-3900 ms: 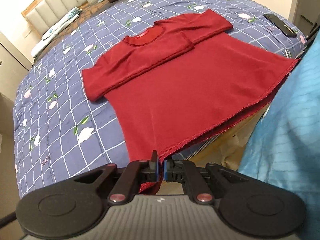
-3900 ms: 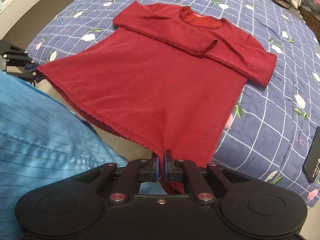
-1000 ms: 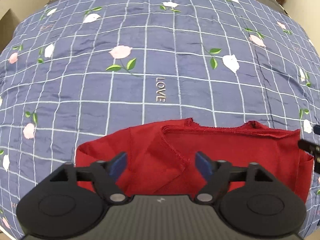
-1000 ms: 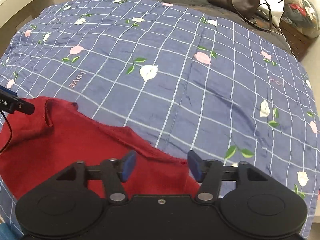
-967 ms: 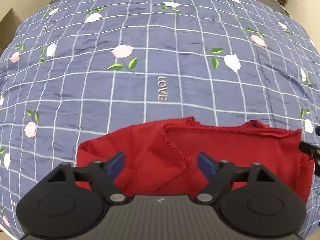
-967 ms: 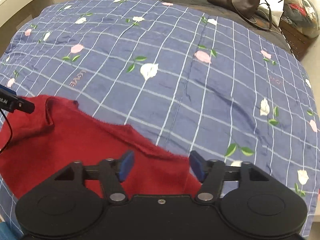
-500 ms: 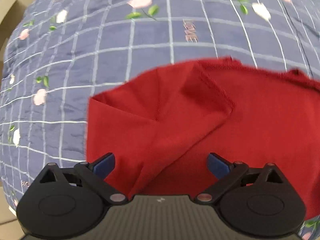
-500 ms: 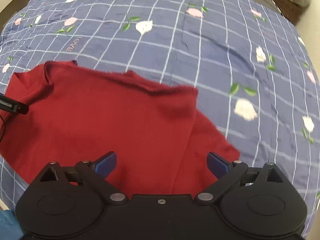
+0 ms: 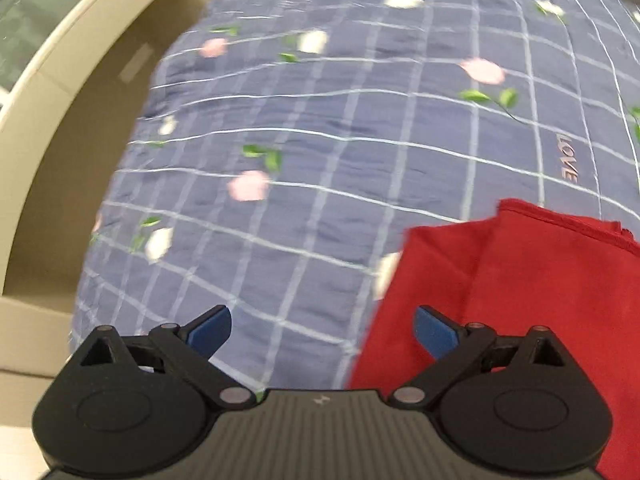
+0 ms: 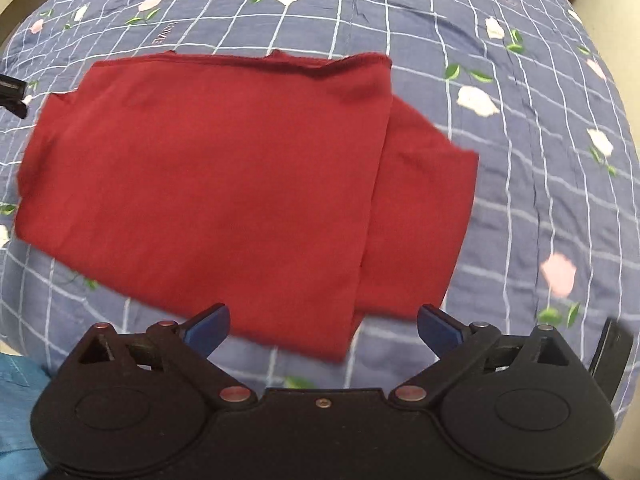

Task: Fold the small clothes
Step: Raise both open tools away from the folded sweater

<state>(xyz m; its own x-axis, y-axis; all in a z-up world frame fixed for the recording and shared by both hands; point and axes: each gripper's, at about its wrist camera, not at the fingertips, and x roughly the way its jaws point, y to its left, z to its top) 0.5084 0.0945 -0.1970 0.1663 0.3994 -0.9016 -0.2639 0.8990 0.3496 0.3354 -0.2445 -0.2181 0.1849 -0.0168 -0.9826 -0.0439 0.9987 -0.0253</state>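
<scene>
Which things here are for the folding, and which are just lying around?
For the folding:
red top, folded over
left gripper, open
right gripper, open

Just lying around:
flowery blue bedspread, under the top
dark flat thing at the right edge, too cut off to name

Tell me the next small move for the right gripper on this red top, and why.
Probably lower the right gripper onto the sleeve layer sticking out past the folded panel of the red top and pinch its edge to tuck it over. Both grippers are open and empty, and that side looks uneven.
</scene>
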